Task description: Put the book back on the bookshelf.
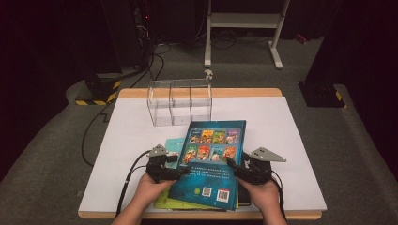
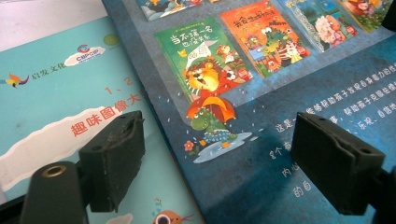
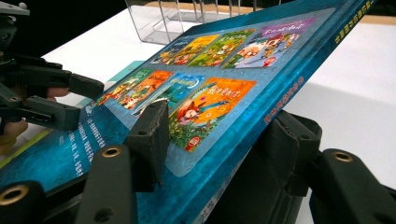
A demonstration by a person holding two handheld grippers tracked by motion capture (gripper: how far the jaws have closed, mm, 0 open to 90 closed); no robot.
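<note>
White paper covers the wooden table, and a clear acrylic book rack stands near its far edge, left of centre. At the near edge lies a small stack of picture books; the top one, the dark blue book, runs with its long axis from the near edge toward the rack, back cover up, over a teal book that shows at its left.

The right gripper straddles the blue book's right long edge, one jaw above the cover and one beneath, and that edge is tilted up off the stack; the jaws look closed on it. The left gripper hovers at the left long edge with its jaws spread, both above the covers, pinching nothing.

The book lies between the two grippers, and the rack sits straight beyond its far short edge, so the carry would probably run lengthwise.
</note>
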